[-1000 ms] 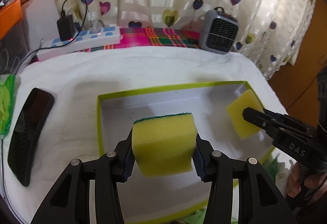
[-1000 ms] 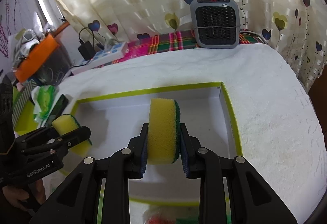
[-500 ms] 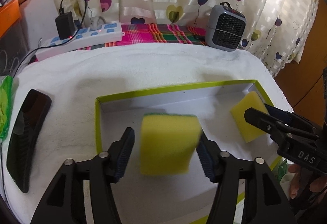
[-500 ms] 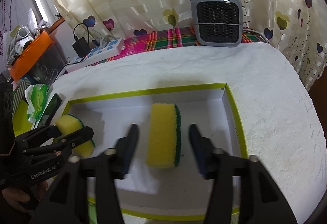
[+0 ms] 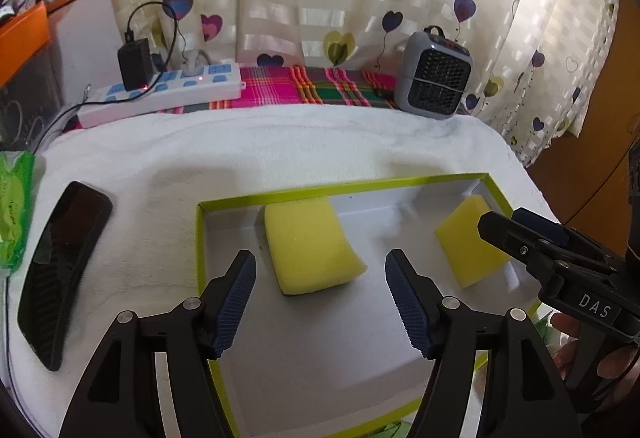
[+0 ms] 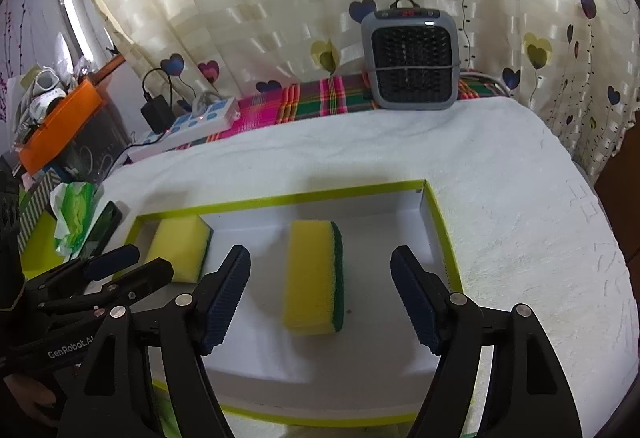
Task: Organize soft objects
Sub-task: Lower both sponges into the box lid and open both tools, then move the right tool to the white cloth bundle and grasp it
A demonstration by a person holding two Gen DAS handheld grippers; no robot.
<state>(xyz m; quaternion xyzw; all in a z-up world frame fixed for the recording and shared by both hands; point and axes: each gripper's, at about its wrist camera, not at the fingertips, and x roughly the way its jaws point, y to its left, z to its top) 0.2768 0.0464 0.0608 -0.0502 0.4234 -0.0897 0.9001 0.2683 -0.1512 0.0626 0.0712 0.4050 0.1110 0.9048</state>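
A shallow white box with a lime-green rim (image 5: 344, 190) (image 6: 280, 198) lies on the white towel. Two yellow sponges with green scrub backs rest inside it. The left sponge (image 5: 312, 250) (image 6: 180, 246) lies flat on the box floor, between the widening jaws of my left gripper (image 5: 320, 278) (image 6: 148, 260); the pads are clear of it. The right sponge (image 6: 308, 298) (image 5: 464, 246) stands on its long edge. My right gripper (image 6: 320, 258) (image 5: 516, 224) straddles it, jaws opening and not touching it.
A black phone (image 5: 60, 270) and a green packet (image 5: 14, 206) lie left of the box. A power strip (image 5: 168, 94) and a grey heater (image 5: 432, 78) (image 6: 412, 58) stand at the back by the curtain. An orange bin (image 6: 60, 118) sits far left.
Both grippers opened and let go of their sponges. The left sponge dropped flat into the box and the right sponge came to rest on its edge. Both grippers drew back slightly.
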